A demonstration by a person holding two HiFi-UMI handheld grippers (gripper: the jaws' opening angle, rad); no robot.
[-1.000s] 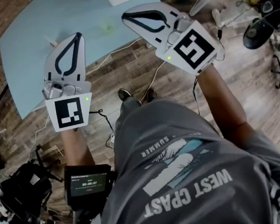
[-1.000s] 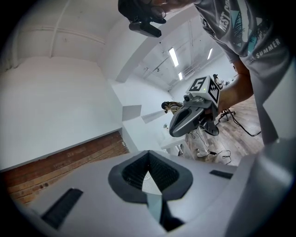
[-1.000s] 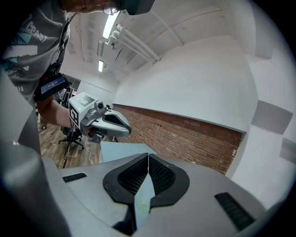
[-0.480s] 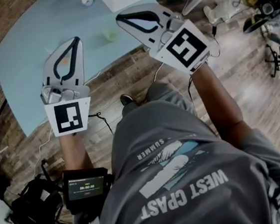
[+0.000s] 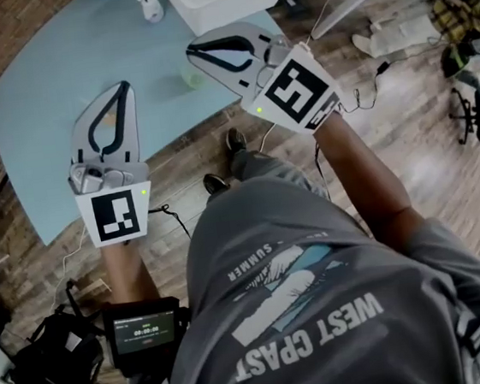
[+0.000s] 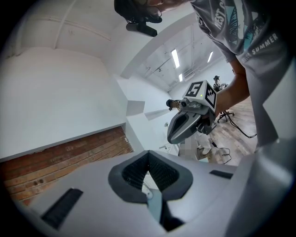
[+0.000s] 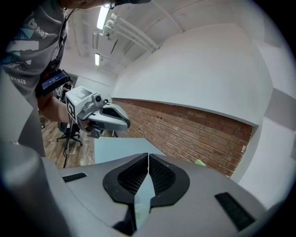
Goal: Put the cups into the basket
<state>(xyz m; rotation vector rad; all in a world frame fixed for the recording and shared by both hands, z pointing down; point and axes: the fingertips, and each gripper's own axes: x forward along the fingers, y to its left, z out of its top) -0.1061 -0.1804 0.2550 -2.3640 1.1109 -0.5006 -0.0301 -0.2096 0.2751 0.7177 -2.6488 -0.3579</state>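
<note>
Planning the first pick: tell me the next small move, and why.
Probably open the right tool, whose jaws are shut and empty, and ease it toward the pale green cup on the blue table, close by its tips. The white basket waits beyond.

- Lit softly and evenly in the head view; only faint shadows on the pale blue worktop (image 5: 48, 97).
- Brightest at the white ceiling strip lights (image 6: 175, 58), blown out in both gripper views.
- Bent hard by wide-angle distortion; black rounded corners around both gripper views.
- Slightly soft close up on the grey, black-padded left tongs (image 6: 148, 157) and right tongs (image 7: 148, 157); sharper farther off.
</note>
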